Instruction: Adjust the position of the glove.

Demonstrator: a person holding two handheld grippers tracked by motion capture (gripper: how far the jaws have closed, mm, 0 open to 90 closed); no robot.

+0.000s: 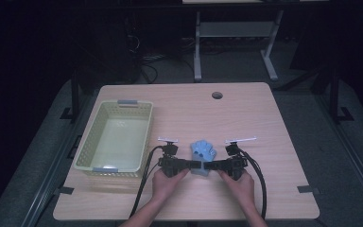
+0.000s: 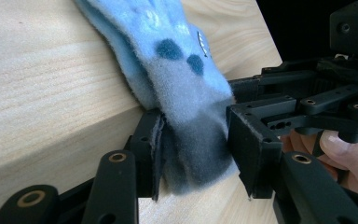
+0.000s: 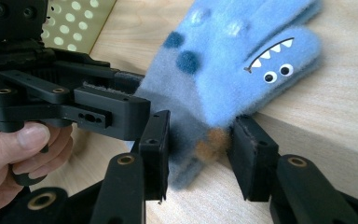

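Note:
A fuzzy blue monster glove point(image 1: 203, 151) with dark spots, white teeth and eyes lies on the wooden table point(image 1: 246, 118) near its front edge. Both hand-held grippers meet at its cuff from opposite sides. My left gripper point(image 1: 194, 164) point(image 2: 193, 149) has both pads pressed on the grey cuff of the glove point(image 2: 186, 93). The cuff of the glove point(image 3: 233, 65) also sits between the jaws of my right gripper point(image 1: 211, 165) point(image 3: 200, 149). One of its pads touches the fabric, and a thin gap shows at the other. Each gripper view also shows the opposite gripper and a hand.
A pale yellow perforated basket point(image 1: 123, 105) stands empty on the table's left side, and a corner of the basket point(image 3: 74, 18) appears in the right gripper view. A round cable hole point(image 1: 217, 95) lies at the back. Black cables trail off the front edge.

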